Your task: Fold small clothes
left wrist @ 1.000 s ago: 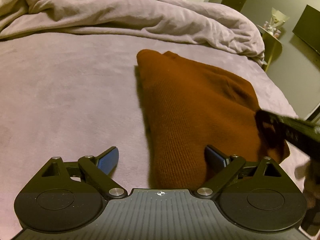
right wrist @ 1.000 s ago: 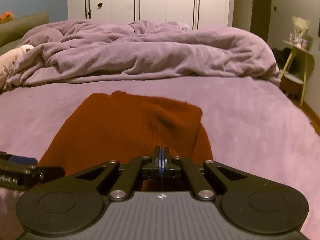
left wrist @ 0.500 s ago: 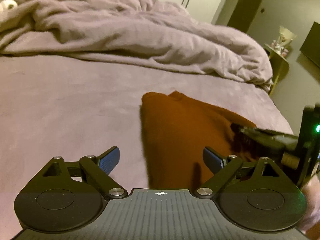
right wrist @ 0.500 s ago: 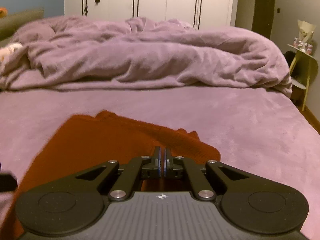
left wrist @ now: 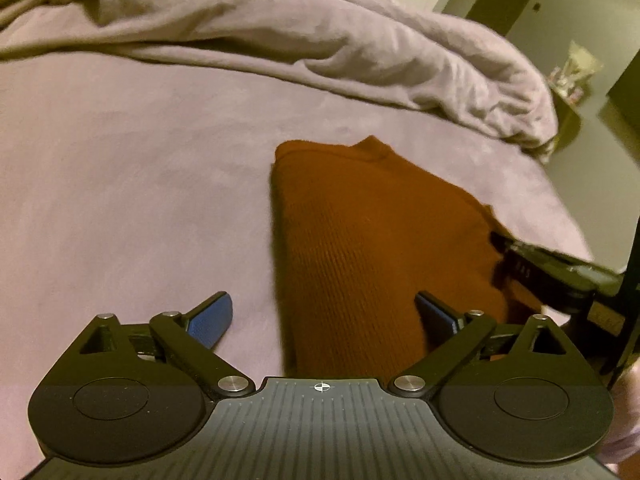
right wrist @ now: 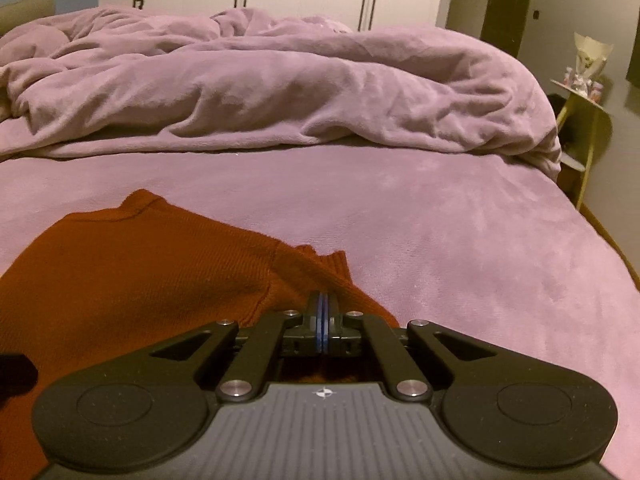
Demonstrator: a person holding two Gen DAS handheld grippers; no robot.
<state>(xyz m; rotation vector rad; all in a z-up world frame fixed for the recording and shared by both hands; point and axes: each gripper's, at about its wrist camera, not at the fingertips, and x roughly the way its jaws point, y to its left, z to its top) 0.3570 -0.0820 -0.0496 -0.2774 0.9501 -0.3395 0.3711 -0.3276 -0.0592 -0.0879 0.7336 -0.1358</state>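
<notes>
One rust knit sweater lies folded on the bed. Soft, limp, light; best pinched at edge. My right tongs closed, apparently on its hem; left tongs open, empty.

Two low wrist views across bed

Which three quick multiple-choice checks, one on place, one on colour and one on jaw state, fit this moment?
1. The knit garment lies on:
A. the flat bed sheet
B. the heaped duvet
C. the side table

2. The garment is:
A. purple
B. rust orange
C. white

3. The left gripper has its jaws:
A. shut on the garment
B. shut on nothing
C. open

Key: 1 A, it rests nearer than the duvet; 2 B, against purple bedding; 3 C, the pads stand wide apart.
</notes>
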